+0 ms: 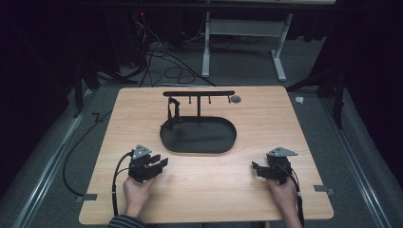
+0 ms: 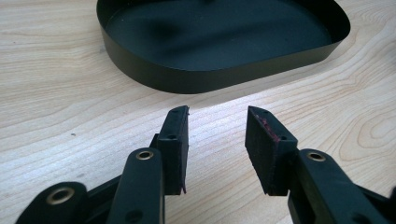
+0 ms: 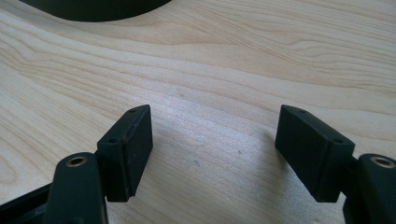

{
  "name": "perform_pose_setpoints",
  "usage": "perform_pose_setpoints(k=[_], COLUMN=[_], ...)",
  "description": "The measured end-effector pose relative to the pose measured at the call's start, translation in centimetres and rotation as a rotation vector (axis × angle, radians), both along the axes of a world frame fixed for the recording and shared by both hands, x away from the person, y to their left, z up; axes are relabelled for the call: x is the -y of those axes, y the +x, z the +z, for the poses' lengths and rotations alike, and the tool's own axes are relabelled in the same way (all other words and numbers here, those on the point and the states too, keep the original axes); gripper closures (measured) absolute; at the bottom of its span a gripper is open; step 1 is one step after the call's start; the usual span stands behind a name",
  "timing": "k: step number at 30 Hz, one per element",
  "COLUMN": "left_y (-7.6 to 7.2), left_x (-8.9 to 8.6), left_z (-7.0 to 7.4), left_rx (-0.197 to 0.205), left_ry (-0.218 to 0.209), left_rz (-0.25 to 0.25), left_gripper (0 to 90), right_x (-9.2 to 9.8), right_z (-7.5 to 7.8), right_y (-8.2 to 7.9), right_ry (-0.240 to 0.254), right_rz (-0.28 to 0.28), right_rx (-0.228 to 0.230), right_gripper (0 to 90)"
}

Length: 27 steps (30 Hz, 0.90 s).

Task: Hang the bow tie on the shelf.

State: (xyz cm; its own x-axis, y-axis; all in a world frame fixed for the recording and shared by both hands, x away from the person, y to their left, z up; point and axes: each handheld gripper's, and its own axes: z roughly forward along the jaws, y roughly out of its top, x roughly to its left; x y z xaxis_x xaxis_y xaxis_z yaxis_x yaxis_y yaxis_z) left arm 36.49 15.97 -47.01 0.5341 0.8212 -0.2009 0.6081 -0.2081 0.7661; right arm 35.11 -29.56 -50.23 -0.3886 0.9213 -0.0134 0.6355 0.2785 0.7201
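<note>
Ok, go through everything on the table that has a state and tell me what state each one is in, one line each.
Left gripper: jaws open, nothing between them, near the tray's front wall.
Right gripper: jaws wide open, empty, over bare wood.
Black oval metal tray: flat on the table, nothing loose lying in it that I can make out.
Black T-shaped hanging rack: upright at the tray's back.
Small dark item on the rack's left end: hanging; too small to identify.
Light wooden table: level.

Dim, grainy high view, dark all round a lit surface [image 1: 266, 118]. Bright, sharp close views; soft shadows under each tool; faint sheen inside the black tray [image 2: 219, 37].
</note>
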Motion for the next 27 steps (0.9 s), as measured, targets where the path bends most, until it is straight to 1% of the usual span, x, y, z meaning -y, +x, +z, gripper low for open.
perform_pose_setpoints(k=[6, 8, 15, 27], left_y=[0.2, 0.3, 0.5, 0.9], left_x=[0.3, 0.5, 1.0, 2.0], left_z=[-0.4, -0.5, -0.9, -1.7], left_rx=[-0.013, -0.01, -0.016, -0.028], left_ry=[0.005, 0.02, 0.027, 0.067], left_rz=[-0.003, -0.003, -0.009, -0.025], left_gripper=[59.7, 59.6, 59.3, 59.1], right_x=[0.0, 0.0, 0.0, 0.0], right_z=[0.0, 0.0, 0.0, 0.0], right_y=[0.0, 0.0, 0.0, 0.0], right_ry=[0.0, 0.0, 0.0, 0.0], right_rz=[0.0, 0.0, 0.0, 0.0], right_rx=[0.0, 0.0, 0.0, 0.0], right_gripper=[28.8, 28.8, 28.8, 28.8])
